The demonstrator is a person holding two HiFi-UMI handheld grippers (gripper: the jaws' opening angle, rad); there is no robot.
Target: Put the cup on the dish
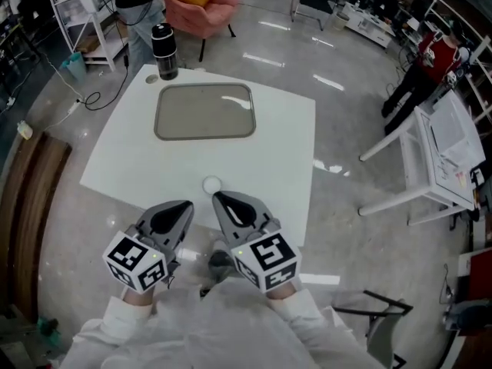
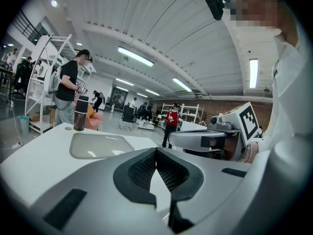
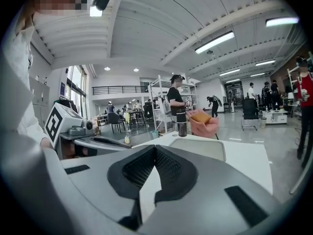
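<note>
Left gripper (image 1: 187,206) and right gripper (image 1: 218,198) are both closed and empty at the near edge of the table (image 1: 261,160). The cup (image 1: 164,51) stands at the far corner, just beyond the dish (image 1: 205,112). Open one early, approach level, and clamp mid-body.

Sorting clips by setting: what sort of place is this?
Probably a big open lab or workshop: polished floor, white shelf racks, long ceiling lights, and other people standing about.

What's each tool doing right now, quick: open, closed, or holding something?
Left tool: closed, nothing between its jaws.
Right tool: closed, nothing between its jaws.
</note>
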